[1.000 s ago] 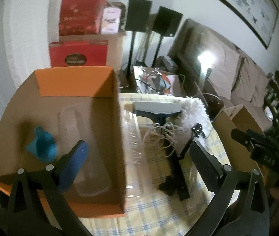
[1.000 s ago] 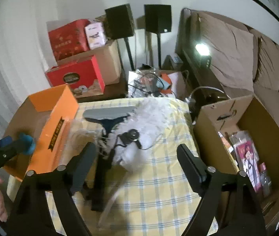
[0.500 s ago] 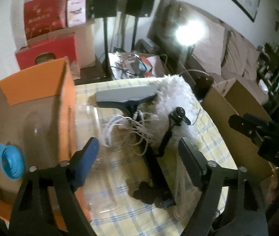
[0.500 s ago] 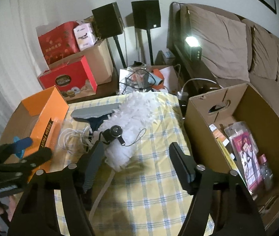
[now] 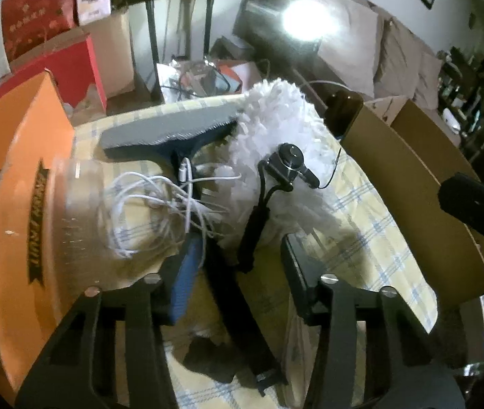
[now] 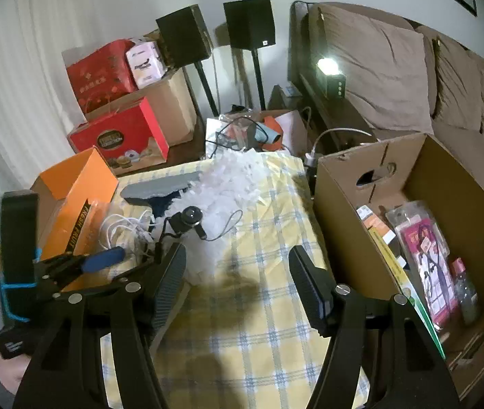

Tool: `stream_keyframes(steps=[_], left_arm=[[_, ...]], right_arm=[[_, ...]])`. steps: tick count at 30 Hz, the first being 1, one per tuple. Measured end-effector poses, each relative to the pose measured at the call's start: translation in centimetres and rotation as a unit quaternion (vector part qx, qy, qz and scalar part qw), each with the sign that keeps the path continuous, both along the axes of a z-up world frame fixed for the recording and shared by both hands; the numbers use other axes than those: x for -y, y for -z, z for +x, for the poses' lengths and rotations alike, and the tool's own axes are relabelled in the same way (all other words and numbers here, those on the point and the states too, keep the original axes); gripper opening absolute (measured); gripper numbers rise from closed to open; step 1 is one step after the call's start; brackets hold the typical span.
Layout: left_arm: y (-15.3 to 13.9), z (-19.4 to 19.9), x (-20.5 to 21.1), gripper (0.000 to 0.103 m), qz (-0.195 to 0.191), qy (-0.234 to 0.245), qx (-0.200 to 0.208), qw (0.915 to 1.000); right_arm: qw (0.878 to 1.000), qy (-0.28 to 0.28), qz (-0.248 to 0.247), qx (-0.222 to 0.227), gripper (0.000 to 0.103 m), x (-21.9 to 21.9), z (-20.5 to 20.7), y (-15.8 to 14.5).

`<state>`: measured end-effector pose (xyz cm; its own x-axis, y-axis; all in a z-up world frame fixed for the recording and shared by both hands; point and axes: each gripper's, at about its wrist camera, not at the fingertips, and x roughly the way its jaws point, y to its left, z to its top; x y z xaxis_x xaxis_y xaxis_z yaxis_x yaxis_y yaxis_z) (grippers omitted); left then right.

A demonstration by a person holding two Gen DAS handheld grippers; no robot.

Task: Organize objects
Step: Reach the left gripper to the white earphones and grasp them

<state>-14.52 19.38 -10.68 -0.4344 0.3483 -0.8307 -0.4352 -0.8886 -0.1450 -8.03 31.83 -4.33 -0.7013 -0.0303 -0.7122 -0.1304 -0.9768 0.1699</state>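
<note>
Squeegee handle [image 5: 228,293], black, flat on checked cloth between left gripper [image 5: 233,274] fingers, jaws just closing, not yet pinching. Best gripped mid-handle, clear of white cable [image 5: 160,204] beyond. Right gripper [image 6: 238,283] spread, empty. Farther off, orange box [image 5: 20,156].

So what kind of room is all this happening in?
Most likely a home living room: a sofa with brown cushions, two speakers on stands, and a table with a checked tablecloth amid cardboard boxes.
</note>
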Motion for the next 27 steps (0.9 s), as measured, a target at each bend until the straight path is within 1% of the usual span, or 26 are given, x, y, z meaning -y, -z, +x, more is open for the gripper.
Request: stream_keyframes(steps=[4,11,15,16,17,18,19,20,23,27], left_arm=[[0.7,-0.4,-0.6,0.043,-0.015,0.0,0.0,0.9999],[0.9,-0.9,-0.6,0.043,-0.013,0.001,0.002,0.9999],[1.0,-1.5,-0.3,0.043,0.001,0.007,0.009,0.9999],[1.0,-1.6,-0.2,0.039,0.007,0.009,0.011,0.9999],[1.1,-1.8,-0.2,0.031,0.013,0.012,0.014,0.9998],[1.2,-1.8,-0.2,0.026,0.013,0.015,0.015,0.9997],[1.3,-1.8,-0.3,0.016,0.012,0.019,0.016,0.9996],[1.4,-1.8,-0.3,0.012,0.014,0.023,0.018,0.9995],[1.1,-1.3,-0.1,0.011,0.025,0.028,0.02,0.9991],[-0.1,-0.3,0.5,0.011,0.039,0.026,0.02,0.9987]], right_arm=[[1.0,0.004,-0.005,0.002,0.065,-0.5,0.3,0.3],[1.0,0.004,-0.003,0.004,0.065,-0.8,0.7,0.6],[1.0,-0.002,-0.005,0.006,0.065,-0.6,0.8,0.8],[1.0,-0.004,-0.005,0.007,0.065,-0.5,0.8,0.9],[1.0,-0.005,-0.005,0.007,0.065,-0.4,0.9,0.9],[1.0,-0.006,-0.004,0.008,0.065,-0.3,0.9,1.0],[1.0,-0.007,-0.004,0.009,0.065,-0.3,0.9,1.1],[1.0,-0.007,-0.005,0.01,0.065,-0.2,0.9,1.1],[1.0,-0.008,-0.007,0.012,0.065,-0.1,0.8,1.2],[1.0,-0.014,-0.004,0.013,0.065,0.2,0.8,1.2]])
